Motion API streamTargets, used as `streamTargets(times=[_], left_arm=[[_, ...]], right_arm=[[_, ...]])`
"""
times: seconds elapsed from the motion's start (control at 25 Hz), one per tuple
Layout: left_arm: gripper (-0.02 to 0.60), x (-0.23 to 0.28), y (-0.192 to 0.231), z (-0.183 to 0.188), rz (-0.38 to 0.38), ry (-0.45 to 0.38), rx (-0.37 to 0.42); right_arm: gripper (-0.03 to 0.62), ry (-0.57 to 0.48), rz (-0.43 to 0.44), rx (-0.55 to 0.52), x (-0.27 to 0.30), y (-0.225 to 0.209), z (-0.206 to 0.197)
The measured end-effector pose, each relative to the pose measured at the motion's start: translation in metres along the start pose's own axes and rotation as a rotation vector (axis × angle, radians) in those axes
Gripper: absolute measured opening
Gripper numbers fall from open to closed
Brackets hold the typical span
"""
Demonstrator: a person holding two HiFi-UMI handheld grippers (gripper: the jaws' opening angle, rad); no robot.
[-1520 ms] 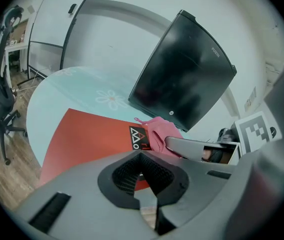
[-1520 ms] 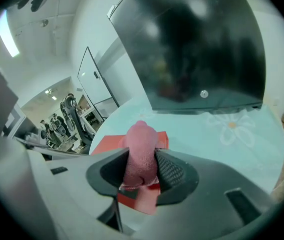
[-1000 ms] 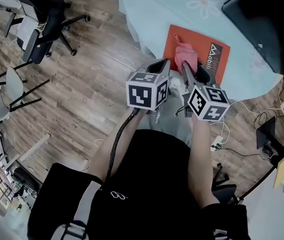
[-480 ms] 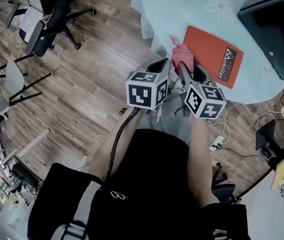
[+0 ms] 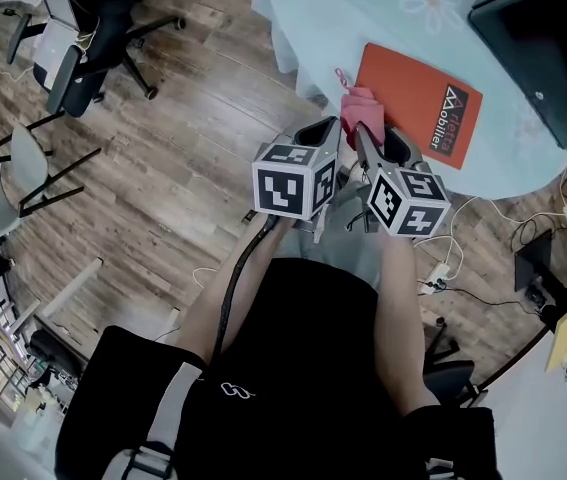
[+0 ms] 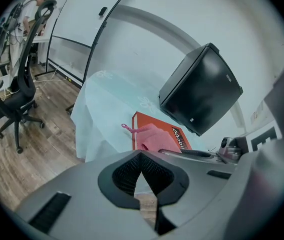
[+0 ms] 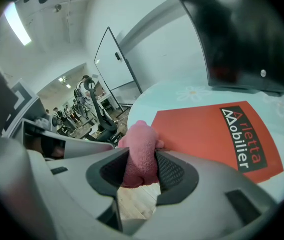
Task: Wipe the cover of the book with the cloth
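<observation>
Your right gripper (image 5: 377, 140) is pinching the pink cloth (image 7: 139, 154), and your left gripper (image 6: 140, 178) is idling, pressed together and empty. The cloth is sitting at the book's (image 5: 415, 96) near corner on the table (image 5: 323, 18). Judging by that, nearly the whole cover is waiting.

a black top (image 5: 303, 368) is worn; the grey left tool (image 5: 318, 130) and right tool (image 5: 371, 140) are capped by black-and-white marker cubes (image 5: 293, 180).

A table (image 5: 363, 3) under a pale blue flowered tablecloth (image 5: 293, 28) carries an orange book (image 5: 418, 103) lying flat near its edge, with a black box (image 5: 548, 48) close by.
</observation>
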State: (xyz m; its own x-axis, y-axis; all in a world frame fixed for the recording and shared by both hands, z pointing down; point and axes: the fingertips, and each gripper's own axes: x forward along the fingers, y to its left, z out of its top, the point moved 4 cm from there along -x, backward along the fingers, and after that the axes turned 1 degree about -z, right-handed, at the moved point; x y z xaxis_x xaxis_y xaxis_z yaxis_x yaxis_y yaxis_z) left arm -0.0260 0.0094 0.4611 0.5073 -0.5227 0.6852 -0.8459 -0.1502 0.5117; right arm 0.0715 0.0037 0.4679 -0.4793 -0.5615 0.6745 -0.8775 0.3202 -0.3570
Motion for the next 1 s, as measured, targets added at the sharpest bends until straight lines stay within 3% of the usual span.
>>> streamTargets(times=[0.48,1.0], left_arm=[[0.011,0.008,-0.019,-0.003,0.018,0.008,0.03],[0.011,0.021,-0.056,-0.011,-0.013,0.027,0.072]], right_arm=[[0.156,-0.031,-0.011,0.038,-0.019,-0.026,-0.004],[0.156,-0.049,-0.048,0.067,-0.044,-0.058,-0.009]])
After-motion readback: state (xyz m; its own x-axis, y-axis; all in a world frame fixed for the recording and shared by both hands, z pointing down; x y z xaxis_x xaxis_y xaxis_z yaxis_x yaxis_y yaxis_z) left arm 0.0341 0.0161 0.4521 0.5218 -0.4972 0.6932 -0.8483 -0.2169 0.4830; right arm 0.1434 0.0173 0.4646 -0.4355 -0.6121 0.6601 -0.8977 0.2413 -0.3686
